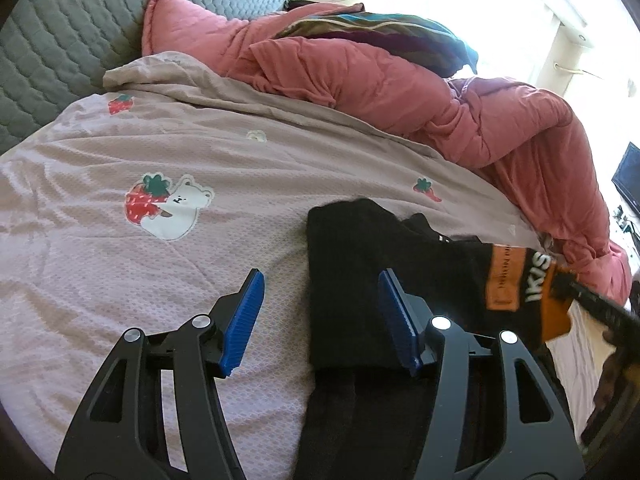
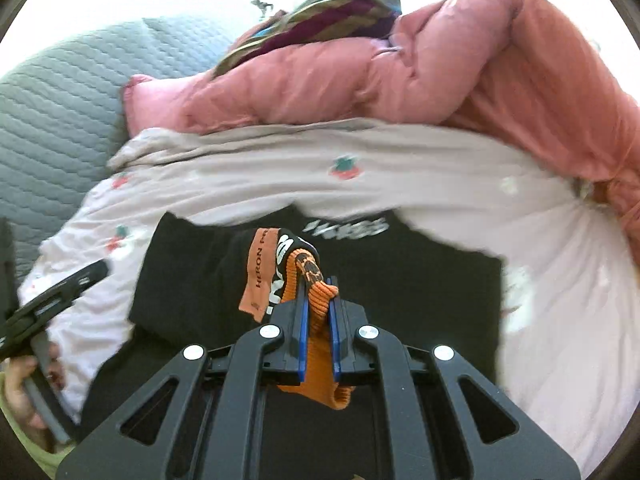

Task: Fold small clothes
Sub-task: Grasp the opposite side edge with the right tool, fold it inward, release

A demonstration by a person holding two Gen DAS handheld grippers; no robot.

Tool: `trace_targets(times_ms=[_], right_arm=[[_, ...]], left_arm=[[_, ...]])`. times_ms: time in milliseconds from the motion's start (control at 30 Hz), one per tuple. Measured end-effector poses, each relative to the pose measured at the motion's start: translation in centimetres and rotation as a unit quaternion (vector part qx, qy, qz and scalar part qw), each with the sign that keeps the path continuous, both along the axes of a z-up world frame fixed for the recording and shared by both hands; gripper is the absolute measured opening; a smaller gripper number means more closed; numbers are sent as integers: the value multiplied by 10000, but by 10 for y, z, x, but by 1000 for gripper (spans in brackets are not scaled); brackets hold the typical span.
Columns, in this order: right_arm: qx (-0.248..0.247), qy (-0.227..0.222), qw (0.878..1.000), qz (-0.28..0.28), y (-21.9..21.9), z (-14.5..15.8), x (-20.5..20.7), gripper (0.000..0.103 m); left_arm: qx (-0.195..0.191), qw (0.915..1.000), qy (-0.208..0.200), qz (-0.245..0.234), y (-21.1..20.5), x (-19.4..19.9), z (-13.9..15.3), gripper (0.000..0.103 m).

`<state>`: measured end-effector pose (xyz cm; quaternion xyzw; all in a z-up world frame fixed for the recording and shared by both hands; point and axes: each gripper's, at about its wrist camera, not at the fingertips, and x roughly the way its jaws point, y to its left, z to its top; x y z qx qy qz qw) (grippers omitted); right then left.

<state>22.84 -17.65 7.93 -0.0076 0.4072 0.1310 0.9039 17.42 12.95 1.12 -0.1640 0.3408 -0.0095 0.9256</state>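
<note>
A black garment (image 1: 352, 248) with an orange ribbed band (image 1: 556, 312) and an orange label (image 1: 502, 280) lies on the pale pink bedspread (image 1: 120, 280). My left gripper (image 1: 321, 276) hovers open over the garment's left edge; its blue pads touch nothing. In the right wrist view my right gripper (image 2: 317, 282) is shut on the orange ribbed band (image 2: 320, 344) and lifts it above the black garment (image 2: 420, 280), with the label (image 2: 258, 276) hanging beside it. The right gripper (image 1: 592, 300) also shows at the right edge of the left wrist view.
A bunched salmon-pink quilt (image 1: 400, 80) runs along the far side of the bed, with a striped cloth (image 1: 380, 32) on top. A grey quilted cover (image 1: 52, 40) lies at the far left. A person's hand (image 2: 20, 392) holds the left gripper's handle.
</note>
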Motion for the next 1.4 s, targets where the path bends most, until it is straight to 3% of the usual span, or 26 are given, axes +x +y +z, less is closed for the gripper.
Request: trace_targets(times_ms=[333, 633, 867, 1033, 1200, 1400], right_arm=[[-340, 284, 9978, -488, -52, -37, 27, 8], [-647, 341, 9961, -484, -47, -57, 27, 8], [-913, 279, 9943, -469, -43, -56, 28, 9], [-1535, 332, 9829, -963, -51, -64, 33, 17], [-938, 261, 9888, -1133, -70, -57, 19, 19], [-542, 403, 9971, -352, -41, -59, 4, 19]], left_arm=[[115, 9996, 114, -241, -16, 8, -2, 51], [426, 9948, 377, -842, -67, 37, -4, 42], [734, 9853, 909, -1250, -105, 71, -37, 42], [730, 9823, 1096, -1330, -102, 73, -53, 42], [622, 9836, 1050, -1331, -96, 70, -52, 42], [653, 9835, 1048, -1320, -96, 68, -50, 42]])
